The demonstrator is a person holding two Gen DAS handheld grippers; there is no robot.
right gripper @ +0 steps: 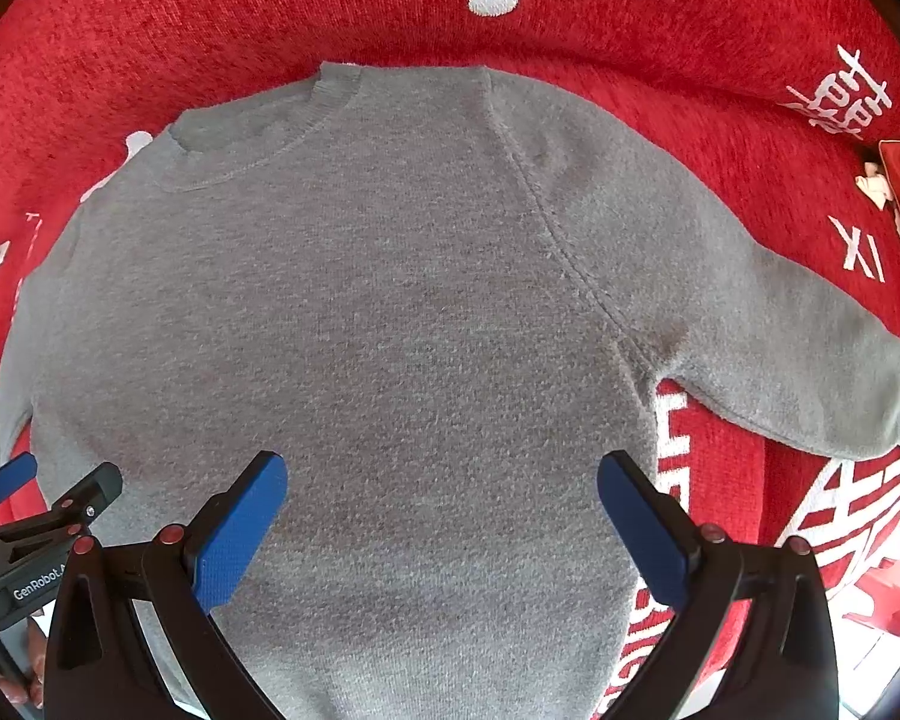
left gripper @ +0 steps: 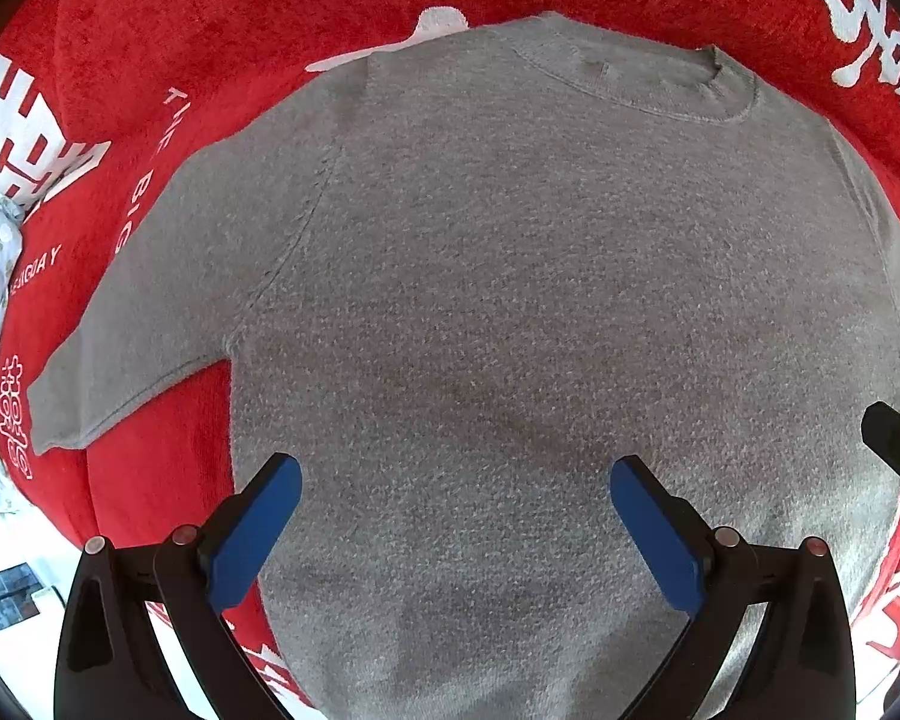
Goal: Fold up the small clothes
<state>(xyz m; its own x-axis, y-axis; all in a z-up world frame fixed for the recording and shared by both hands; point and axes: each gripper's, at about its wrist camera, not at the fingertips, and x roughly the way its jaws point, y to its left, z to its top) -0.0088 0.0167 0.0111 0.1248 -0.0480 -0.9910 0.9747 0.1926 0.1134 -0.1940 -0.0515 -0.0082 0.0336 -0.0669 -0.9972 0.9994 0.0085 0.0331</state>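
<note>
Both wrist views look down, close, sharing the grey sweater [left gripper: 510,300].

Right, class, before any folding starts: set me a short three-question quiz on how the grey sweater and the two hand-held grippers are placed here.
1. True or false: the grey sweater lies spread flat, both sleeves out to the sides.
2. What does it lie on? A) bare wood B) a red cloth with white print C) a blue towel
3. Is the left hand-held gripper or the right hand-held gripper gripping any fabric?

Key
1. True: left sleeve and right sleeve are both unfolded.
2. B
3. Neither: both are open above the sweater's lower body.
</note>
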